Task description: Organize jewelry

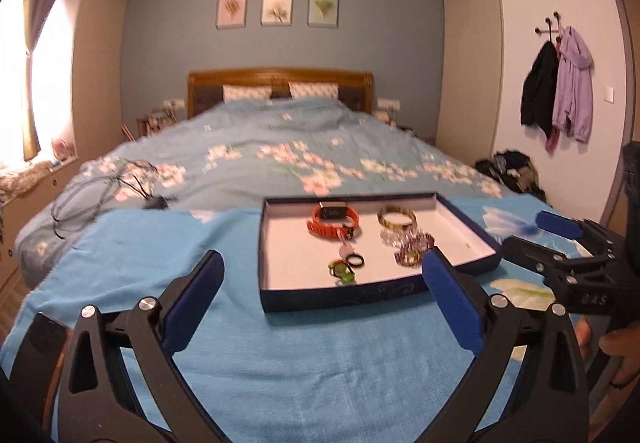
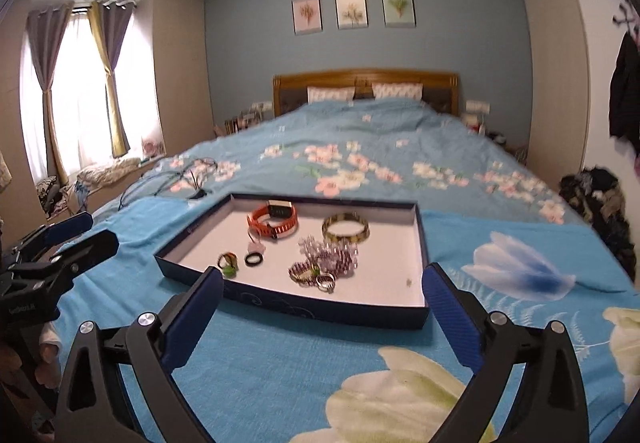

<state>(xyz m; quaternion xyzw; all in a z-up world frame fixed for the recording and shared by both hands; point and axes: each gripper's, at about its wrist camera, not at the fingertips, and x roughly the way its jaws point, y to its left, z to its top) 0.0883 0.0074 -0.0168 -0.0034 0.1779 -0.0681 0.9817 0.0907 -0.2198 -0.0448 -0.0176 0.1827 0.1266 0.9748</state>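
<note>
A shallow dark-blue box tray [image 2: 280,305] with a white floor lies on the turquoise cloth [image 1: 248,371] spread over the foot of the bed [image 1: 256,139], and all the jewelry sits inside it. At the far end is an orange watch [image 2: 272,221] with a dark face, and to its right a gold-and-black bangle [image 2: 346,229]. Nearer, a clear and purple beaded bracelet cluster [image 2: 328,257] is heaped up, with a silver ring [image 2: 326,281] touching its near edge. Toward the tray's left side lie a black ring [image 2: 254,259] and a green-and-yellow ring [image 2: 228,263], close together but apart (a small pale pinkish piece lies just behind the black ring, too blurred to name).

The left gripper [image 1: 320,299] hangs over the cloth just short of the tray's near wall, its blue pads [image 1: 454,311] spread wide with nothing between them. The right gripper [image 2: 322,315] is likewise wide open and empty, framing the tray's near wall. Each shows at the edge of the other's view, one on either side of the tray, and part of a hand [image 1: 616,343] shows under the right one.

Nothing lies between the grippers and the tray. A tangle of dark cables [image 1: 108,183] sits on the floral duvet beyond the cloth's left corner. Two jackets [image 1: 560,91], black and lilac, hang on wall hooks to the right, with a dark heap of clothes [image 1: 512,167] on the floor below. Three framed flower prints [image 1: 278,8] hang above the wooden headboard [image 1: 280,77], and curtains [image 2: 80,83] frame the bright window on the left.
</note>
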